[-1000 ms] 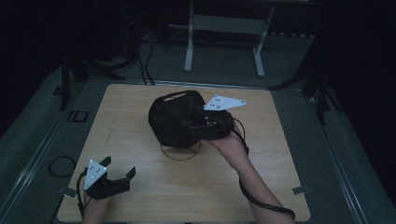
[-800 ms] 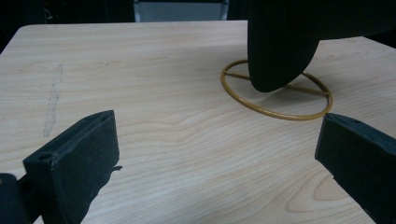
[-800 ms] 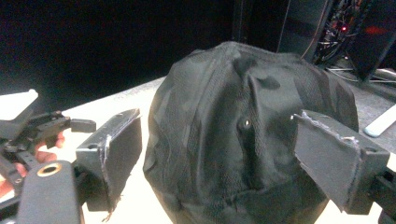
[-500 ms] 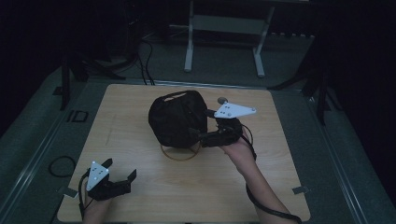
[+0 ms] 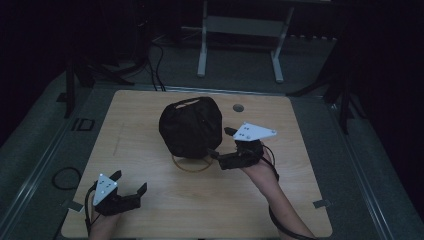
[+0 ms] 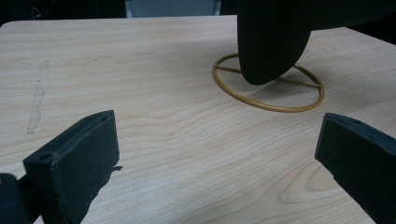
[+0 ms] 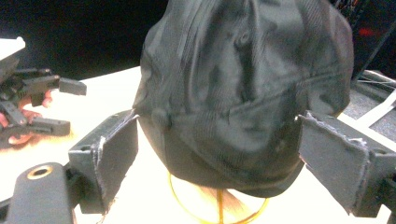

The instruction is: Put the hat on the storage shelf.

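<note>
A black cap sits over a gold wire stand in the middle of the wooden table. My right gripper is low at the cap's right side. In the right gripper view its jaws have just been opening and stand wide on either side of the cap, pads not pressing it. My left gripper rests open near the table's front left corner, holding nothing. In the left gripper view its jaws frame bare wood, with the stand's ring and the cap's lower edge beyond.
A round cable hole lies in the table behind the cap. A metal frame stands on the floor past the far edge. Cables lie on the floor at the left. Bare wood stretches between the two grippers.
The right gripper has dropped from the cap's upper right side to its lower right and pulled back toward the person, its jaws wider. The left gripper has stayed put.
</note>
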Action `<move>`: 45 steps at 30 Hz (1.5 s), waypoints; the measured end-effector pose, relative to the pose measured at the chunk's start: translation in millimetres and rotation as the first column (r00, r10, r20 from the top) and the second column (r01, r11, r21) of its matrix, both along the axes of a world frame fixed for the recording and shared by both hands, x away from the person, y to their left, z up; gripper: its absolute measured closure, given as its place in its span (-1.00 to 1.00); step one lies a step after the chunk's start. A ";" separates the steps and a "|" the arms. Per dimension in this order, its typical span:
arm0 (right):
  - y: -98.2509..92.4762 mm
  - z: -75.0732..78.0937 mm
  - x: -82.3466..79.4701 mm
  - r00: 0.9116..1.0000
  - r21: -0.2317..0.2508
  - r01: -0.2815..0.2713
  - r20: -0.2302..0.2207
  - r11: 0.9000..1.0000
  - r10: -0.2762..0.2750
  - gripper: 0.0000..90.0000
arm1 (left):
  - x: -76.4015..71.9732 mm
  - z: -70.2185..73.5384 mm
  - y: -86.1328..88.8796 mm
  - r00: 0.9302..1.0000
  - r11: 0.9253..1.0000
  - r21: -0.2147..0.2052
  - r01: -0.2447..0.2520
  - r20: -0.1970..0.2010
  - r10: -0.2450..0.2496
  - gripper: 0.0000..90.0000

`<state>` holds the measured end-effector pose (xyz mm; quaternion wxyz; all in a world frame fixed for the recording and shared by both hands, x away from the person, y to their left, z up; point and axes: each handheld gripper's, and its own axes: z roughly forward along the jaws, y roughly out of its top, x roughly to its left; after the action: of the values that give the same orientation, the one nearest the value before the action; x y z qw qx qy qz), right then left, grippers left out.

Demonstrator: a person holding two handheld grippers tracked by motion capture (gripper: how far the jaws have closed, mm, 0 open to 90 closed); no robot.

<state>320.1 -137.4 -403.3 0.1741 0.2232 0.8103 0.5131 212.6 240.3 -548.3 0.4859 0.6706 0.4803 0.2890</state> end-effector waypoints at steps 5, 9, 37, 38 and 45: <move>-5.4 -15.1 -2.9 1.000 -0.021 -0.026 -0.013 0.999 0.026 -0.72 | 0.4 -0.8 -1.2 1.000 1.000 0.002 0.001 -0.002 -0.001 -0.99; -9.1 -28.4 -3.8 0.999 -0.030 -0.037 -0.036 0.999 0.036 -0.73 | 0.4 -1.2 -2.2 1.000 1.000 0.008 0.001 -0.006 -0.001 -0.99; -34.9 -97.1 -12.7 0.993 -0.061 -0.061 -0.107 0.996 0.054 -0.73 | -0.3 -1.7 -3.8 1.000 1.000 0.012 0.019 -0.006 -0.019 -0.99; -35.6 -99.0 -12.9 0.992 -0.058 -0.059 -0.112 0.997 0.052 -0.73 | -0.2 -1.7 -3.8 1.000 1.000 0.012 0.020 -0.006 -0.020 -0.99; -43.9 -110.8 -15.8 0.992 -0.066 -0.038 -0.120 0.997 0.030 -0.73 | 0.2 -2.9 -4.5 1.000 0.999 0.018 0.027 -0.012 -0.027 -0.99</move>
<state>304.4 -181.3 -514.1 0.1243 0.2336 0.8400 0.4737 212.8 235.8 -551.1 0.4808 0.6831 0.4714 0.2828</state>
